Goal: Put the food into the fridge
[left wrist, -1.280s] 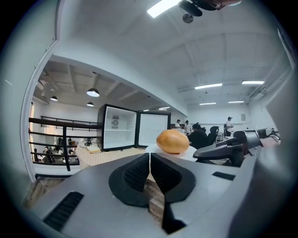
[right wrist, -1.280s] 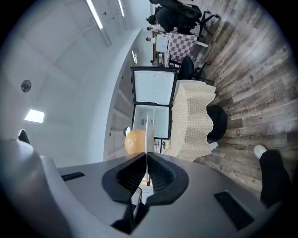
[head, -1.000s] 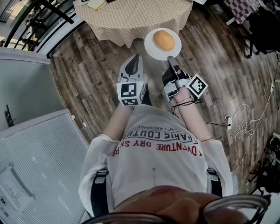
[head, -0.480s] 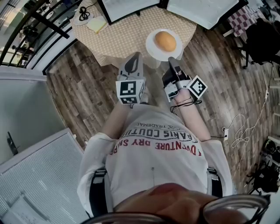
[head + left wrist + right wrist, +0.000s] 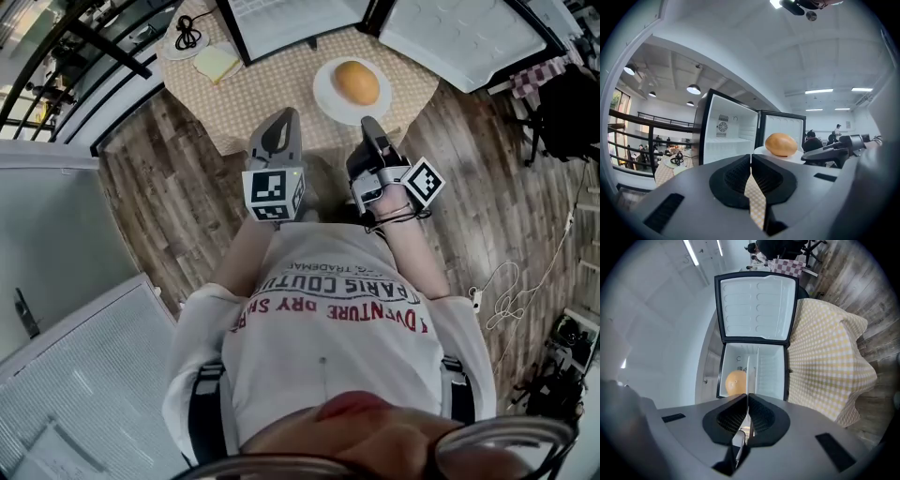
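Note:
An orange bun [image 5: 355, 82] lies on a white plate [image 5: 323, 98], held out over the checked table. My right gripper [image 5: 367, 123] is shut on the plate's near rim. In the right gripper view the plate [image 5: 748, 371] shows edge-on between the jaws of the gripper [image 5: 747, 397], with the bun [image 5: 736, 380] to its left. My left gripper [image 5: 281, 118] hovers beside the plate on its left, shut and empty. From the left gripper [image 5: 751, 157] I see the bun [image 5: 780, 144] to the right. The open fridge [image 5: 281, 19] and its door [image 5: 469, 42] stand just beyond the table.
The table [image 5: 272, 84] wears a yellow checked cloth, with yellow notes [image 5: 216, 62] and a coiled cable [image 5: 185, 37] at its far left. A black railing [image 5: 66, 66] runs at the left. A white cabinet [image 5: 75, 375] sits low left. Cables [image 5: 506, 300] lie on the wood floor at right.
The person has stepped forward: both grippers and the plate now sit over the table, nearer the fridge. The open fridge and its door have come into view. Both grips are unchanged.

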Demonstrator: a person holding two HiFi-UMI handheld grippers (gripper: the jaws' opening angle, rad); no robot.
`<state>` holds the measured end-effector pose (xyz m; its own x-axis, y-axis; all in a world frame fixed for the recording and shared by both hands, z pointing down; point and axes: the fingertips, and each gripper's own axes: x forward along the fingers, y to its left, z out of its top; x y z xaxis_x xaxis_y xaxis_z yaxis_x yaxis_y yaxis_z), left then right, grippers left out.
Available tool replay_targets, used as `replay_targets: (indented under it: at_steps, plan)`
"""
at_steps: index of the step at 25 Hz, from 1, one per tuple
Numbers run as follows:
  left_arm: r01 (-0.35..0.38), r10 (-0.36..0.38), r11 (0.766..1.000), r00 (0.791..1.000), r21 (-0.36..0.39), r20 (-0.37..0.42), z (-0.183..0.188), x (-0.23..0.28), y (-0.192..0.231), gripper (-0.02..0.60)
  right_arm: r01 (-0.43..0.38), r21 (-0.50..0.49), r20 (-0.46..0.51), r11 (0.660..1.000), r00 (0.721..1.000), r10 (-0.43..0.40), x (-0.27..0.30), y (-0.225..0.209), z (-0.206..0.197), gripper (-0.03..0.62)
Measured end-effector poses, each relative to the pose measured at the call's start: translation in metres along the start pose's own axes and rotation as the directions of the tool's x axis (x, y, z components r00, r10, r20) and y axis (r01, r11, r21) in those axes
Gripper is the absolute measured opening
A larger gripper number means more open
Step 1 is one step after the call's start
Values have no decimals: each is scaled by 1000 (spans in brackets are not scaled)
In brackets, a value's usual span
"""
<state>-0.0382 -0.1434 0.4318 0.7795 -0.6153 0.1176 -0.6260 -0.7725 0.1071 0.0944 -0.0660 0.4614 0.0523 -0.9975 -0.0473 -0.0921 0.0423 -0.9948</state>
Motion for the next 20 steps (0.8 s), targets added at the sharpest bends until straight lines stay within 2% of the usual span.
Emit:
replay_targets:
  at_steps: [9,20]
  plan:
    - [-142,142,990,990,-2,9,5,44,34,28,-22,34,-130,999,991,26,78,-11,20,32]
    - [-318,319,948,948,-29,23,21,134,58,28,-51,49,-317,997,946,64,186,-12,72,32]
